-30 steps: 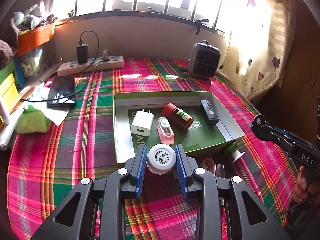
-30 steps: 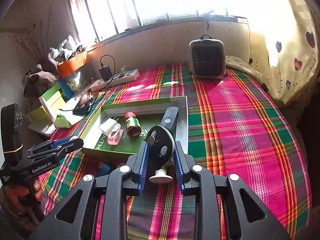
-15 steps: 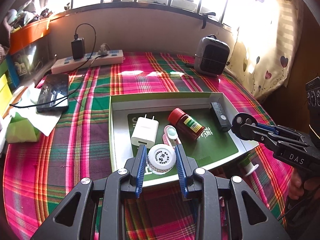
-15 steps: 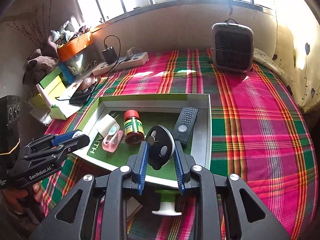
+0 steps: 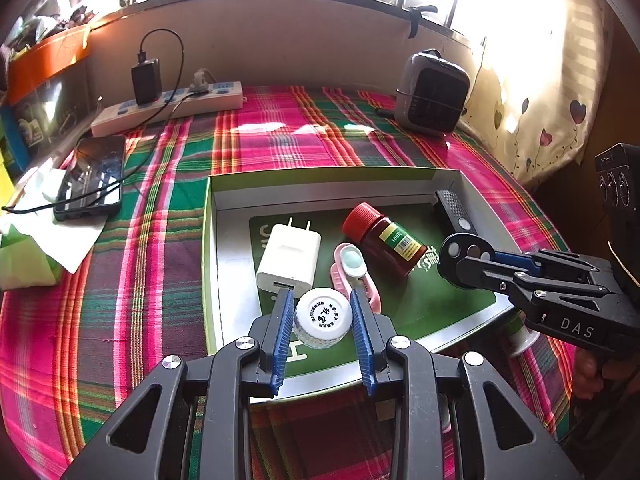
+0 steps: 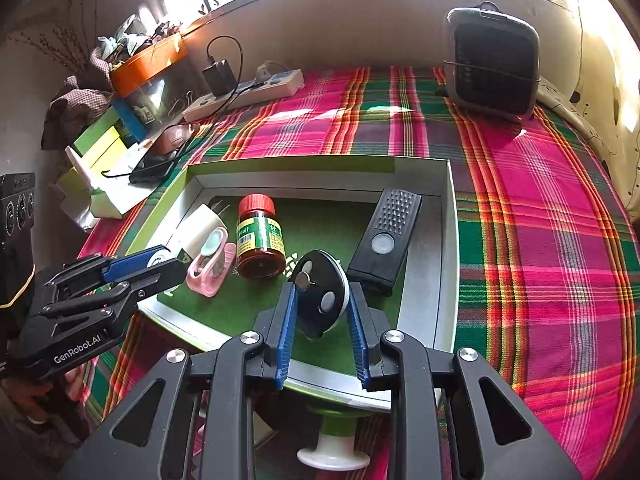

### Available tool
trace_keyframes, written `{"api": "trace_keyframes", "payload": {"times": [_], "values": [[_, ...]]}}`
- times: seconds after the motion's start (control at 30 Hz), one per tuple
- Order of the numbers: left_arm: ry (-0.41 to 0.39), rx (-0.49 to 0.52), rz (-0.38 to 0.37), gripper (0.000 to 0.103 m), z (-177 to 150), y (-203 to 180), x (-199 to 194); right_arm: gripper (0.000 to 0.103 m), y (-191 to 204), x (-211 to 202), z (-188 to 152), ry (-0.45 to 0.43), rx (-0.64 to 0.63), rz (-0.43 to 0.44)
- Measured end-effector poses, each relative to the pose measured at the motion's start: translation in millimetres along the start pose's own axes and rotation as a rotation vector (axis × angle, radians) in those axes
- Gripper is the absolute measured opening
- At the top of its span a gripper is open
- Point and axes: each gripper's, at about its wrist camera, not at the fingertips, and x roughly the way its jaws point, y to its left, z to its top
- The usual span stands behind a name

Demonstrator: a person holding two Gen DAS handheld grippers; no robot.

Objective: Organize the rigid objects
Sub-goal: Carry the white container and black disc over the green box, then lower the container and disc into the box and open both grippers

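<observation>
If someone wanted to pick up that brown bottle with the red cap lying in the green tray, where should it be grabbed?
Probably across the middle of the brown bottle, coming straight down from above. It lies on its side in the green tray, so its round sides are exposed; close across the labelled body, clear of the pink clip beside it.

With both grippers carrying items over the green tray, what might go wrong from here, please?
1. The left gripper holds the white-capped bottle just above the white charger and pink clip; released here, it may land on them.
2. The right gripper holds the black disc on edge; once released, it could roll.
</observation>
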Motion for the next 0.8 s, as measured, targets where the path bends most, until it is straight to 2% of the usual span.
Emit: {"api": "trace_keyframes", "payload": {"times": [0.4, 0.8], "values": [[0.017, 0.003, 0.004, 0.028, -0.7, 0.8, 7.6, 0.026, 6.9, 9.2, 2.0, 0.014, -0.058, -0.034], [0.013, 0.014, 0.005, 0.028, -1.4, -1.3, 8.6, 0.026, 7.7, 12.0, 2.3, 0.010, -0.065, -0.029]]}}
